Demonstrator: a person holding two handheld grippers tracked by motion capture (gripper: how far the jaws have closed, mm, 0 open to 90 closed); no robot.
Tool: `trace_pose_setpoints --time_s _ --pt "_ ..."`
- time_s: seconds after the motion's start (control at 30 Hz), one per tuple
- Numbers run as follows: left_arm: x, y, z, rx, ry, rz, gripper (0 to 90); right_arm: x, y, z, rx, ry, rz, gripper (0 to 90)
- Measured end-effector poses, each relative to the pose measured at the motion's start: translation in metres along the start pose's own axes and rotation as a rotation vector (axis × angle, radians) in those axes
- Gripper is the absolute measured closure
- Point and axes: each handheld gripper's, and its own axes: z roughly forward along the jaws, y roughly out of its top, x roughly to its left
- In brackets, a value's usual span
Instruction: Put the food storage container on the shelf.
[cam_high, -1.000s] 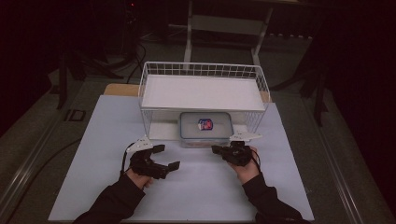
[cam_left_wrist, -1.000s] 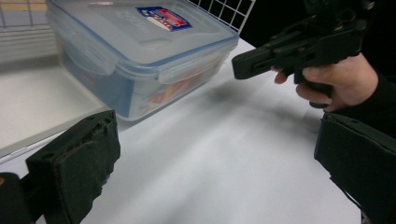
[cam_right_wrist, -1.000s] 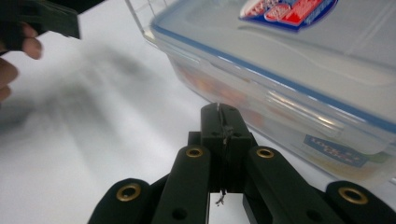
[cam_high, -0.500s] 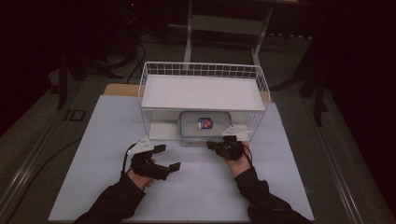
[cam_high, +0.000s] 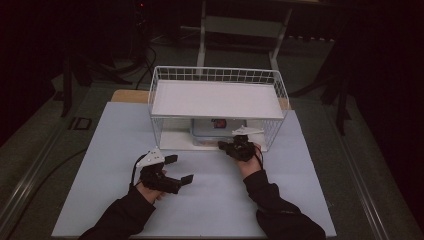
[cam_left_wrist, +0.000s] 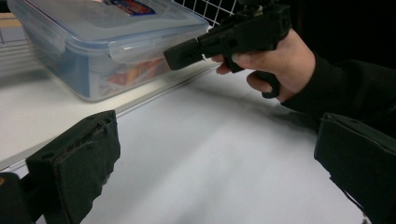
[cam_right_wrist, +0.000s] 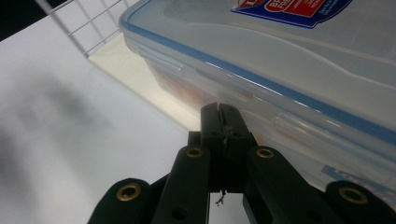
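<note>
A clear plastic container (cam_high: 210, 126) with a blue-rimmed lid and a red label sits on the bottom tier of a white wire rack (cam_high: 217, 73). My right gripper (cam_high: 223, 146) is shut, and its tip (cam_right_wrist: 218, 113) rests against the container's (cam_right_wrist: 289, 70) front side, just below the lid's latch flap. My left gripper (cam_high: 179, 169) is open over the white table mat, left of the right hand, with nothing between its jaws (cam_left_wrist: 210, 172). The left gripper view shows the container (cam_left_wrist: 93, 37) and the right gripper (cam_left_wrist: 176, 55) at its corner.
The rack's top shelf (cam_high: 217, 98) is a flat white board that covers most of the container from above. The white mat (cam_high: 100, 150) spreads wide around both hands. Beyond the table are dark floor, cables and a metal stand (cam_high: 240, 25).
My right gripper has moved forward and slightly left, from the open mat up to the container's front side. The left gripper has barely shifted.
</note>
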Motion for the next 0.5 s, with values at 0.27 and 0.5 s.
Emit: trace_pose_setpoints --time_s 0.27,0.5 --pt "-0.0017 -0.0011 0.0016 0.006 0.001 0.024 0.6 -0.0082 0.0072 0.0058 -0.014 -0.014 0.027 89.6" --pt "-0.0011 -0.0016 0.0021 0.009 0.0 0.019 0.6 -0.0079 0.0095 0.0091 -0.004 -0.008 0.022 89.4"
